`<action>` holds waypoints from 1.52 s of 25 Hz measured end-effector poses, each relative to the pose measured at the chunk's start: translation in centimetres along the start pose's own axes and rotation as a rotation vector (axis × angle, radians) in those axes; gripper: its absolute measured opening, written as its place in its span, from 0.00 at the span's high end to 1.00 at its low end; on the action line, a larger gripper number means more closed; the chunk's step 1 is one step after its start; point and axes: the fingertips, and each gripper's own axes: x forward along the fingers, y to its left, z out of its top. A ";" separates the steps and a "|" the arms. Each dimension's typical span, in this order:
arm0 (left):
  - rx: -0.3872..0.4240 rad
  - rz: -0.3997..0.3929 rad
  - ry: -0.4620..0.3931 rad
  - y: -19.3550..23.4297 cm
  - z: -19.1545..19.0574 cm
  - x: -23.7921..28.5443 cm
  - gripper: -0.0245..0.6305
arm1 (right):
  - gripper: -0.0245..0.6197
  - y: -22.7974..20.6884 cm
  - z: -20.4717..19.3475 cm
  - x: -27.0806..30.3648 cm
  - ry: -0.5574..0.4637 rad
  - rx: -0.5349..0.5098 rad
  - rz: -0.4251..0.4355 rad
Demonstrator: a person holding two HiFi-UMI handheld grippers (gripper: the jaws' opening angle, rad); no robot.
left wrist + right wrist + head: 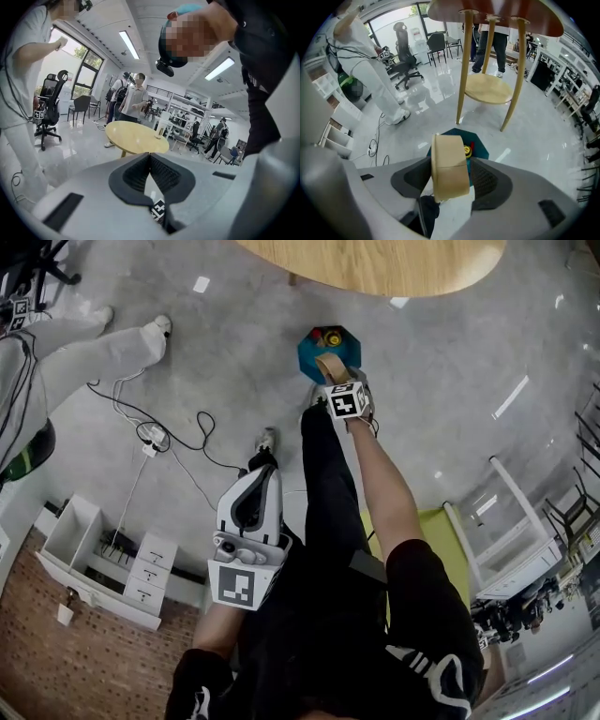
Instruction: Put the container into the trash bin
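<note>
Seemingly slackened, the right gripper's fingers flank the tan container above the teal trash bin, upper centre; the left gripper's fingers meet, empty.

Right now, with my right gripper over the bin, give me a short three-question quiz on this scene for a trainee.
1. True or false: the container already lies inside the bin.
2. What stands between the jaws of the right gripper? A) the container B) a bottle C) nothing
3. Fill in: the jaws of the left gripper are ____ (together or apart).

Key:
1. False. It is between the right gripper's jaws, above the bin.
2. A.
3. Together, with nothing between them.
</note>
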 end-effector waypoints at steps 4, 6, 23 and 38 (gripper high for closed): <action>-0.010 0.015 -0.006 0.5 -0.3 -0.3 0.95 | 0.53 -0.3 0.2 0.5 0.001 0.004 -0.011; -0.025 0.023 -0.019 0.8 -0.4 -0.6 0.95 | 0.53 -0.4 0.4 0.4 -0.002 0.002 -0.020; -0.002 -0.050 -0.130 -1.0 5.3 -7.6 0.95 | 0.90 1.6 0.4 -12.8 -0.141 0.162 -0.163; 0.109 -0.283 -0.293 -3.5 11.7 -23.1 0.95 | 0.92 14.0 2.7 -39.7 -0.636 0.374 -0.229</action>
